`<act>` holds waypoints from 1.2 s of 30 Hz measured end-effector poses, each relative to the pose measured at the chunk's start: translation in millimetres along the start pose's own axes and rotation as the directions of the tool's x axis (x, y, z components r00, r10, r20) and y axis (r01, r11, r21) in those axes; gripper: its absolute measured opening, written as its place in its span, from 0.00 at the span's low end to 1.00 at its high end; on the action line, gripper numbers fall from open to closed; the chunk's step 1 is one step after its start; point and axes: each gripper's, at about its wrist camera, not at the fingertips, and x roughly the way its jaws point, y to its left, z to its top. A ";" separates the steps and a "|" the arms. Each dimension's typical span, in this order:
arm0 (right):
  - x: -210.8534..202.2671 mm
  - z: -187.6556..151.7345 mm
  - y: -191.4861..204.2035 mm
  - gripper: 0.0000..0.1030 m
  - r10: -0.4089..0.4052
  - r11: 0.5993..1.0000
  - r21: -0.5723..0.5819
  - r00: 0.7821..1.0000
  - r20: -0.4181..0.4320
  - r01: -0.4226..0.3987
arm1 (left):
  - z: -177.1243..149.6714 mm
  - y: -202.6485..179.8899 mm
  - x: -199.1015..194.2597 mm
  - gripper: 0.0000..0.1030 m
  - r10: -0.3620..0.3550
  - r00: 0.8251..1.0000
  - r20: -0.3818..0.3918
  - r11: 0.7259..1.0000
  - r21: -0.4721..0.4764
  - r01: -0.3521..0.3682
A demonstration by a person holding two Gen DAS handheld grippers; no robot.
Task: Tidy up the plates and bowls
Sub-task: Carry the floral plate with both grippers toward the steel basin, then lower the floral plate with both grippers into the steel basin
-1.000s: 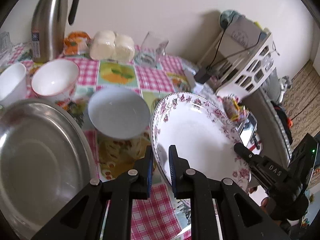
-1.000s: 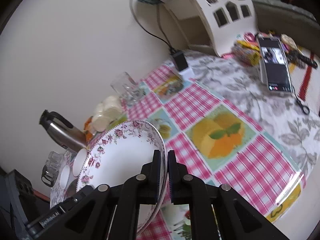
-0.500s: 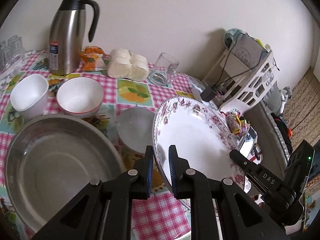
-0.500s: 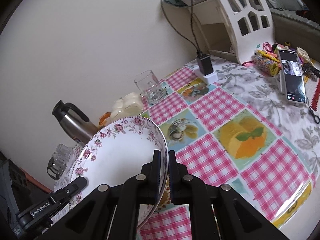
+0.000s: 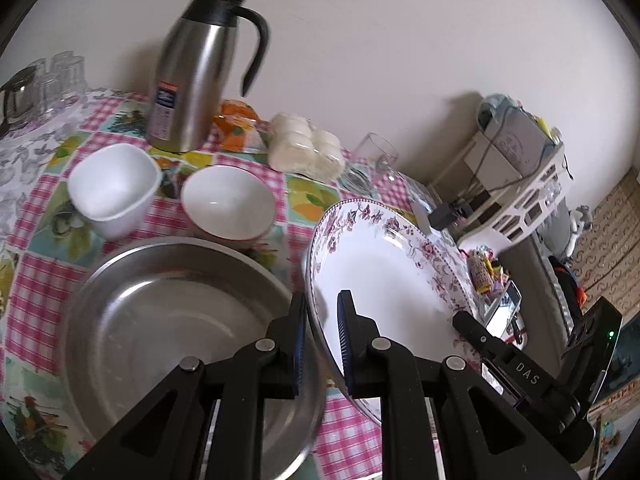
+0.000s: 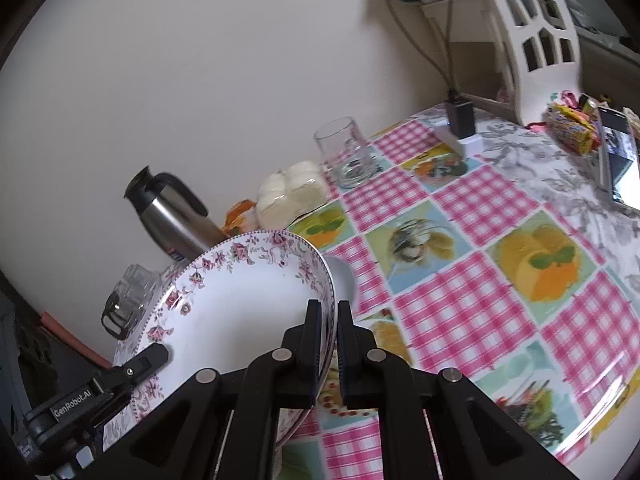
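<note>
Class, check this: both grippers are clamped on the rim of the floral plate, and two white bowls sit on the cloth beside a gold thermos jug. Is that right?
One detail is wrong. The thermos jug is silver steel with a black lid and handle, not gold, as the left wrist view shows. The rest stands: left gripper and right gripper clamp the floral plate, and two white bowls sit nearby.

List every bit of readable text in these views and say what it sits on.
"DAS": on the right hand-held gripper, seen from the left wrist.
"GenRobot.AI": on the left hand-held gripper, seen from the right wrist.
Thermos label: too blurred to read.
Candy pack: print unreadable.
</note>
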 end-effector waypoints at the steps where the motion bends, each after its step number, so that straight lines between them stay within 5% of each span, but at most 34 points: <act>1: 2.4 -1.9 4.8 0.08 0.004 1.000 -0.005 1.000 -0.003 -0.004 | 1.2 4.7 -2.9 0.15 0.001 1.000 0.004 1.000 -0.008 -0.001; 23: 49.2 -47.8 90.0 0.08 0.055 0.994 -0.090 0.994 -0.094 -0.064 | 12.5 92.9 -35.8 0.15 0.084 0.996 0.018 0.985 -0.149 -0.081; 36: 82.6 -68.2 92.3 0.08 0.015 0.995 -0.096 0.981 -0.195 -0.034 | 0.6 122.0 -8.0 0.15 0.154 0.981 -0.116 0.966 -0.193 -0.175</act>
